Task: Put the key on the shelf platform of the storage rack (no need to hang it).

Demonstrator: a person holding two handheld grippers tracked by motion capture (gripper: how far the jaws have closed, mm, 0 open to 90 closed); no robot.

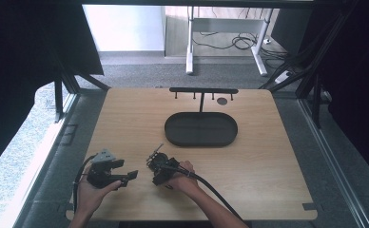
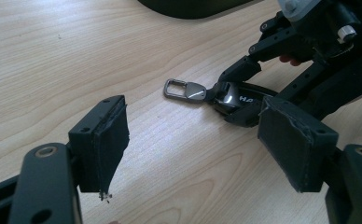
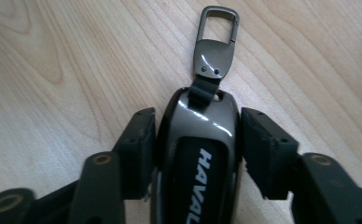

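Note:
A glossy dark car key fob (image 3: pixel 200 158) with white lettering lies on the wooden table, and its metal clip (image 3: pixel 216 46) points away from me. My right gripper (image 3: pixel 198 135) is shut on the fob, one black pad against each long side. In the high view this gripper (image 1: pixel 157 163) sits at the table's front middle with the fob (image 1: pixel 156 156) at its tip. My left gripper (image 1: pixel 127 169) rests just to its left, open with nothing between its pads. From the left gripper view (image 2: pixel 198 140) the fob (image 2: pixel 235 100) and its clip (image 2: pixel 184 89) lie just beyond the pads.
A black oval tray (image 1: pixel 173 137) lies at the middle of the table, beyond both grippers. Behind it stands a black rack (image 1: pixel 203 90) with small hooks, near the far edge. Bare wood (image 1: pixel 268 156) spreads to the right of the hands.

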